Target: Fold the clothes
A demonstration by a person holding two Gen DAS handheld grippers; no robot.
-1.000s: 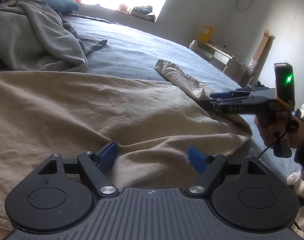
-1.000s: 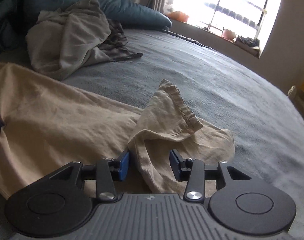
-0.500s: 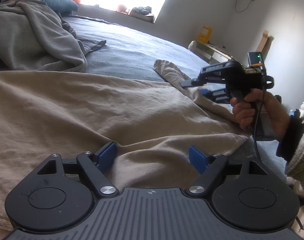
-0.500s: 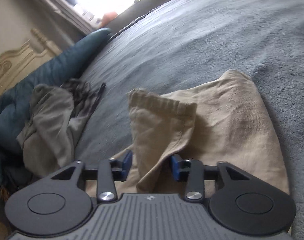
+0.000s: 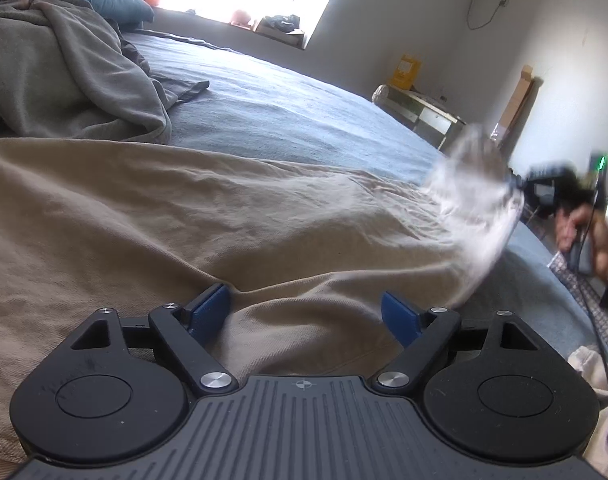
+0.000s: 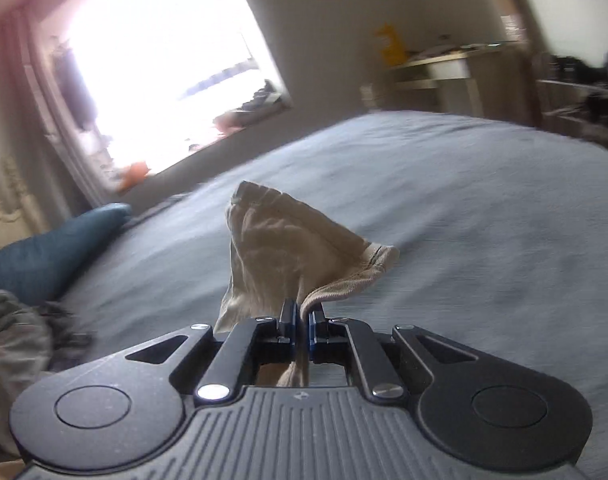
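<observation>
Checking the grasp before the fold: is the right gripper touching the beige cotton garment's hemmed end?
Touching. In the right wrist view the right gripper is shut, blue pads pinching the beige garment's hemmed end.

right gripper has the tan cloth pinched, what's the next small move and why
Probably close the left hand-held gripper on the tan cloth under it. Its jaws are opening over a fold, gripping nothing, while the right hand-held gripper already pinches the lifted corner.
</observation>
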